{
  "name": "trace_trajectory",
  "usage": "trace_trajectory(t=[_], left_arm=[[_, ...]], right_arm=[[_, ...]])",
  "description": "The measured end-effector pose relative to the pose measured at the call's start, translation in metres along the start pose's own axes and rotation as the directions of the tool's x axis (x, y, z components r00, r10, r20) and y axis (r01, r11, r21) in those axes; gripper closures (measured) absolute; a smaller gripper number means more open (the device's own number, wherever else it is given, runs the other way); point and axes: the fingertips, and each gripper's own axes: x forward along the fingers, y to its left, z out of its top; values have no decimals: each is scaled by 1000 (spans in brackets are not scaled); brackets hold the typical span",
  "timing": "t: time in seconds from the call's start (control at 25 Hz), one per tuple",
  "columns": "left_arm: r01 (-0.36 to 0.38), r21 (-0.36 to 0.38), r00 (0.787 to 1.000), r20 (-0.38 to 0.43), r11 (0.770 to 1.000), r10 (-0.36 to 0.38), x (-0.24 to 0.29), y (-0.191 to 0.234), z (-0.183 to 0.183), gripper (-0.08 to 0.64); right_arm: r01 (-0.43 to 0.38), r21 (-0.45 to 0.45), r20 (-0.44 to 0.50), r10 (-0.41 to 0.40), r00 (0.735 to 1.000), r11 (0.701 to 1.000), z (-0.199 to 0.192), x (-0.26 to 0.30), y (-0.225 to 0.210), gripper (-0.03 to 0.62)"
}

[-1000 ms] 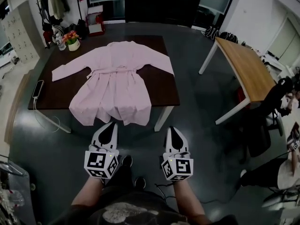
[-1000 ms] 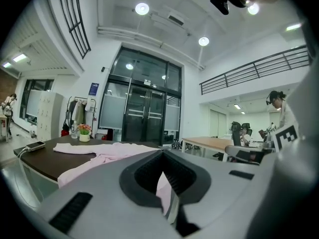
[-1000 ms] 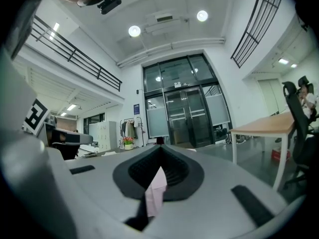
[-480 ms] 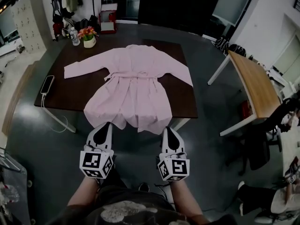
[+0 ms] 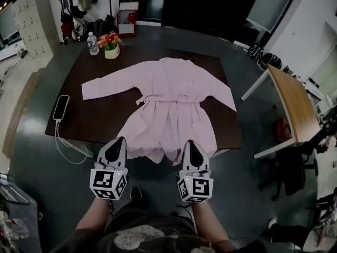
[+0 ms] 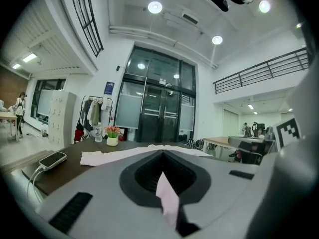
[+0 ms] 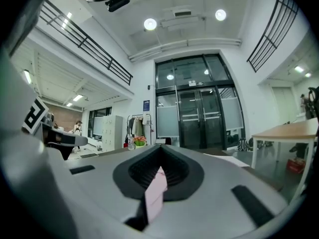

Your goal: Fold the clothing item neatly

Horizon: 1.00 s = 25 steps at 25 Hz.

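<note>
A robe (image 5: 169,101) is spread on the desk (image 5: 105,123), hem nearest. A phone (image 5: 61,107) is laid to its left, near the desk's left edge. A bottle (image 5: 92,42) and a flowerpot (image 5: 111,47) are set side by side at the far-left corner.

The robe (image 5: 171,109) in front of me is pale pink and lies spread out flat on the dark bench (image 5: 100,123), not folded yet. Its collar points to the far edge, and the hem (image 5: 158,153) hangs a little over the near edge. A belt (image 5: 171,97) of the same cloth crosses the waist. One sleeve (image 5: 108,86) stretches almost straight toward the left edge; the other sleeve (image 5: 221,91) slopes toward the right edge. The skirt widens toward the hem.
</note>
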Motion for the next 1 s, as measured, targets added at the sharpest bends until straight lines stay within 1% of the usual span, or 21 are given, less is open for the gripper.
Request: trace_trajectory(t=[0.2,0.4,0.64,0.8,1.0], left_arm=[[-3,-5,1000,-15,1000,3,6,56,-3,551],[-24,-24,999,-39,999,23,10,95,-13,551],[-58,-43,997,-58,997,55,24,111,-20,551],[-88,-53,995,-58,995,85,44,115,-16,551],[-132,-27,990,-52,991,131,72,121,2,551]], right_arm=[[55,-27,-15,-56,998,998,-8,36,31,602],[34,-15,-38,-34,999,999,-18,57,60,603],[7,0,-71,-7,997,1000,-30,79,59,601],[-51,9,-88,52,995,999,-38,107,55,603],[-113,34,-76,115,990,993,-34,150,50,603]])
